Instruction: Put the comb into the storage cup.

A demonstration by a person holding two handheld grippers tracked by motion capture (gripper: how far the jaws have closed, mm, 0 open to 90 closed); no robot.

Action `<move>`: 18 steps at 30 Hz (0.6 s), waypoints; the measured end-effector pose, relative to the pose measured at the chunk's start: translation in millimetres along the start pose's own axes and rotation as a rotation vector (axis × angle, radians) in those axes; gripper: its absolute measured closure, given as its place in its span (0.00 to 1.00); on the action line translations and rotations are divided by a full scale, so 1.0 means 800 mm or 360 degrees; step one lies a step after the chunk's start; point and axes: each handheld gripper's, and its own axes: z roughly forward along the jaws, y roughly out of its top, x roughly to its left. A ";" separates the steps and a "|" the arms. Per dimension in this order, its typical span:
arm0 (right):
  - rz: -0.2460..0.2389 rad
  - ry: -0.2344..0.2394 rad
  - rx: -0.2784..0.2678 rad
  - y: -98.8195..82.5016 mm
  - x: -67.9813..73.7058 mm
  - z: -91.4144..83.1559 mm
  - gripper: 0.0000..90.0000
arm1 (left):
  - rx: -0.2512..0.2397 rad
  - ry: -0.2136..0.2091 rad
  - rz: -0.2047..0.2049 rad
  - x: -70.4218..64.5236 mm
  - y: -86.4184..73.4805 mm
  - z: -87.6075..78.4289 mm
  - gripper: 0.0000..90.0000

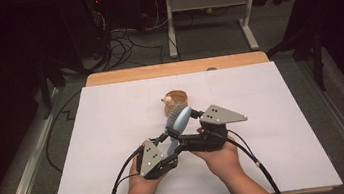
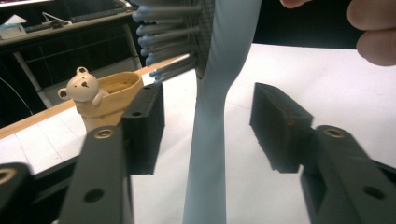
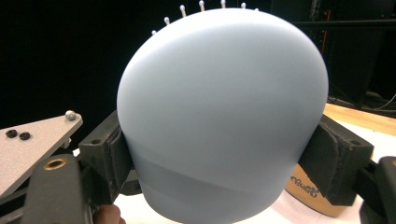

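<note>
Above white table (image 1: 116,149), near front-centre: pale blue hairbrush (image 1: 181,121) held off surface, head up, bristles facing away from person. R gripper (image 3: 219,154) clamps brush head, pads pressed on both sides. L gripper (image 2: 205,121) around handle, jaws apart w/ gaps either side, no contact. Bear cup (image 1: 175,101) stands just behind brush on table, tan, bear figure on rim. Both hands close together, grippers nearly touching.
</note>
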 end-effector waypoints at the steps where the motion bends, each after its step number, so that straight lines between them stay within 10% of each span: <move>1: 0.0000 -0.0001 0.0000 0.000 0.000 0.000 0.23 | 0.0010 -0.0004 -0.0015 0.002 0.000 0.000 0.45; 18: -0.0028 -0.0065 -0.0011 0.004 -0.010 -0.013 0.23 | 0.0060 -0.0032 -0.0139 0.028 -0.009 -0.012 0.23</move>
